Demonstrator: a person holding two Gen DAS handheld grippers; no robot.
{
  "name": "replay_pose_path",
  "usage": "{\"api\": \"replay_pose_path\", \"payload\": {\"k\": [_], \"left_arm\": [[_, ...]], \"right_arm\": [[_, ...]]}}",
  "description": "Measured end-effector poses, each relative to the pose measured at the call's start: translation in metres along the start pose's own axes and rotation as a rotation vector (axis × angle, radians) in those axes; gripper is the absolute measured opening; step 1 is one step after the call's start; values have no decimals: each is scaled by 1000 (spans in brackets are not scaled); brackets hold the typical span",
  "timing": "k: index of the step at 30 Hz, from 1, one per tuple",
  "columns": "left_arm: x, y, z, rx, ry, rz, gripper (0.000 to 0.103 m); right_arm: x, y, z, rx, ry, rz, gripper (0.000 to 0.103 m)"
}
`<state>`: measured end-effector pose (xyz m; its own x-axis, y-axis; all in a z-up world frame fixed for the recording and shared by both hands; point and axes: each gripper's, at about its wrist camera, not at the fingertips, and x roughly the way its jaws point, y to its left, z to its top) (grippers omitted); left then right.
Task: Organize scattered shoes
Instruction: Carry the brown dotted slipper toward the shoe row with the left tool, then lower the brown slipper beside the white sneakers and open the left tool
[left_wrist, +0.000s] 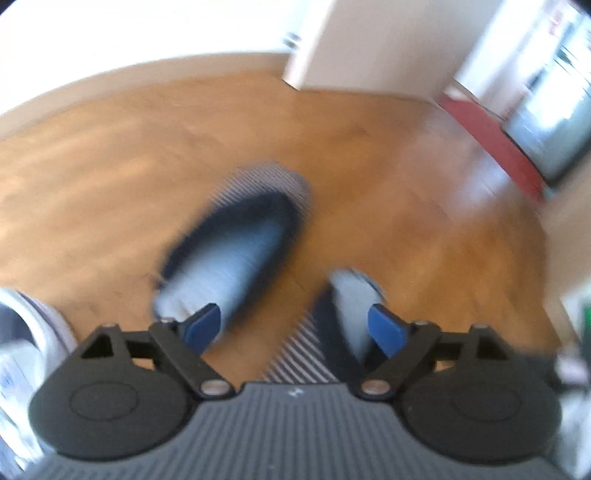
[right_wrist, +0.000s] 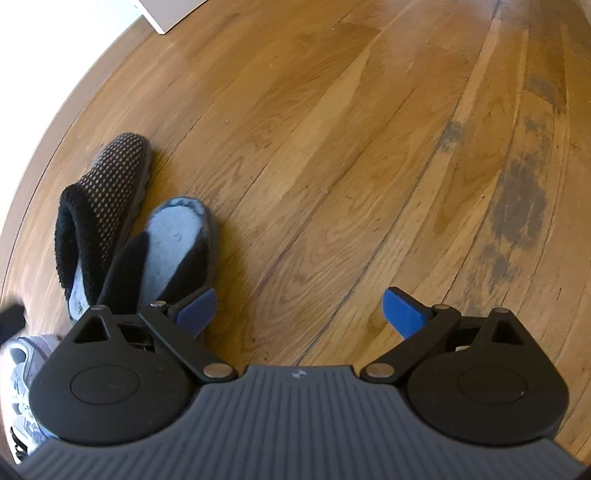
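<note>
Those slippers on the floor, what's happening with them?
Someone is tidying shoes with a grabber tool in each hand. Two dark slippers with pale blue insides lie on the wooden floor: one slipper and the other slipper just beside it. The left gripper is open right over them, its picture blurry. The right gripper is open over bare floor, holding nothing. A grey sneaker sits nearby. Nothing is picked up at this moment.

Motion blur smears the slippers (left_wrist: 236, 236); a pale sneaker (right_wrist: 26, 373), perhaps, is cut off.
</note>
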<state>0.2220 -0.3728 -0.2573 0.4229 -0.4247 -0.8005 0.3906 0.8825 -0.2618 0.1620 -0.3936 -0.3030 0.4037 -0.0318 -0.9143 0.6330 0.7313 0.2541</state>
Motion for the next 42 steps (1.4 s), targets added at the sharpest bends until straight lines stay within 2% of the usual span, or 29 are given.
{"api": "replay_pose_path", "payload": {"k": [3, 6, 7, 8, 9, 11, 13, 15, 19, 21, 22, 23, 24, 25, 26, 27, 30, 33, 35, 38, 42], "left_arm": [[40, -4, 11, 33, 8, 10, 86], [64, -19, 12, 146, 8, 21, 70], [71, -26, 10, 206, 3, 23, 47], [71, -29, 10, 230, -2, 31, 32], [81, -32, 8, 267, -1, 66, 30], [99, -27, 8, 276, 18, 104, 13], [104, -21, 5, 253, -4, 94, 11], [92, -19, 3, 239, -27, 98, 9], [49, -19, -12, 221, 23, 58, 12], [36, -24, -22, 225, 44, 60, 23], [29, -26, -27, 237, 51, 74, 37], [21, -26, -30, 249, 35, 83, 51], [11, -23, -31, 254, 4, 83, 56], [5, -20, -31, 251, -14, 87, 66], [-1, -18, -30, 246, -31, 91, 75], [-11, -12, -30, 230, -47, 98, 79], [-33, 12, -32, 159, -30, 82, 80], [-48, 31, -44, 105, 4, 92, 80], [-60, 43, -56, 75, 26, 100, 80], [-66, 57, -70, 50, 89, 131, 80], [-87, 75, -86, -11, 139, 106, 80]], "right_arm": [[1, 4, -2, -10, 11, 22, 98], [-4, 9, -5, -63, -4, 26, 98], [-7, 11, -6, -82, -10, 24, 98], [-7, 12, -6, -89, -12, 25, 98], [-7, 12, -6, -87, -10, 27, 98], [-4, 12, -5, -79, -4, 31, 98], [-3, 15, -5, -81, 1, 44, 98], [-5, 19, -5, -108, -8, 69, 98], [-13, 41, -5, -272, -68, 145, 98], [-15, 50, -3, -343, -85, 184, 100], [-14, 67, 5, -496, -96, 270, 100], [-13, 82, 8, -656, -132, 282, 100], [-12, 97, 10, -816, -168, 293, 101], [-11, 112, 13, -972, -201, 301, 101], [-7, 124, 16, -1079, -213, 290, 101], [-3, 136, 18, -1186, -224, 278, 100], [9, 171, 26, -1503, -255, 239, 98], [14, 196, 23, -1736, -269, 288, 98], [27, 208, 16, -1885, -232, 265, 95], [51, 215, -1, -2086, -98, 199, 84], [51, 204, -23, -2231, -76, 232, 82]]}}
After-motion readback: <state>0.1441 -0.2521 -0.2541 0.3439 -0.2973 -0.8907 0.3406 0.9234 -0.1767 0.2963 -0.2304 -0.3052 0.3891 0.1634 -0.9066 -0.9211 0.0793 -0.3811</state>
